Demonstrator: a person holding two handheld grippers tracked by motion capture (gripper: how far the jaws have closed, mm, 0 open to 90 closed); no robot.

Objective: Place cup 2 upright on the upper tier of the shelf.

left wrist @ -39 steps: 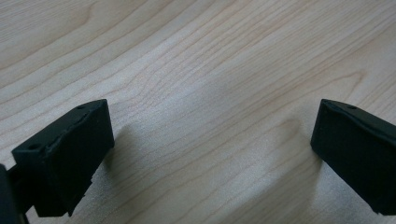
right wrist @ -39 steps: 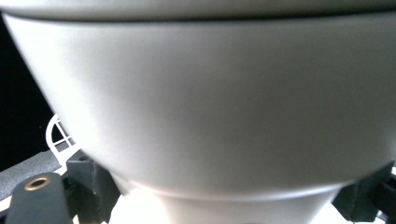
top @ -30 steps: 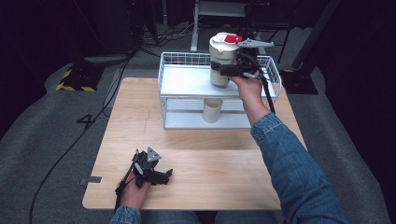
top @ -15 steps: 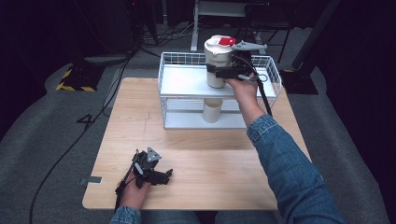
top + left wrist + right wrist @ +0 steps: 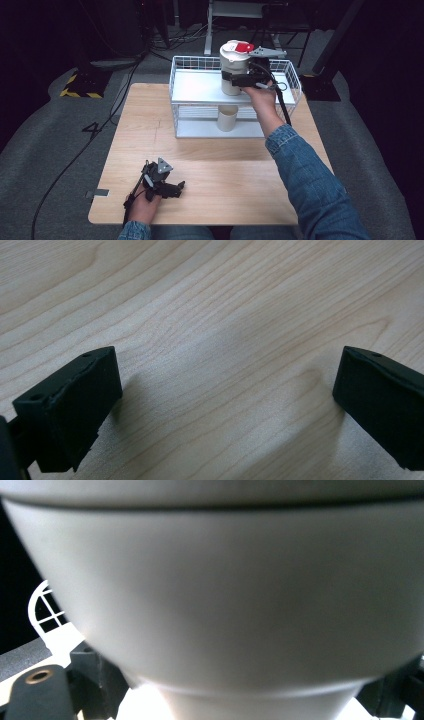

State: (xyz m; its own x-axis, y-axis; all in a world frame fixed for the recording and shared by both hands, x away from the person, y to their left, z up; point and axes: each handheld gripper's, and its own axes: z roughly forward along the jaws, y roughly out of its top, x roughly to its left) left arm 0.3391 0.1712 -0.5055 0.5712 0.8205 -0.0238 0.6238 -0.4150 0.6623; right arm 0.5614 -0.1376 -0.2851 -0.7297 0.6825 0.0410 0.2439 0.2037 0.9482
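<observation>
White plastic canister w/ red lid patch (image 5: pixel 234 70) stands upright on white wire rack's (image 5: pixel 200 90) top shelf, clamped sideways by right gripper (image 5: pixel 239 79); left gripper (image 5: pixel 170 189) rests open on table, well apart.

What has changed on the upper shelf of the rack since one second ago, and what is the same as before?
The right gripper, still shut on the white container with the red lid patch, has carried it slightly leftward over the top shelf of the white wire rack, and it now looks set down there. Nothing was released. The left gripper stays open on the wooden table, and the small white cup remains on the lower shelf.
</observation>
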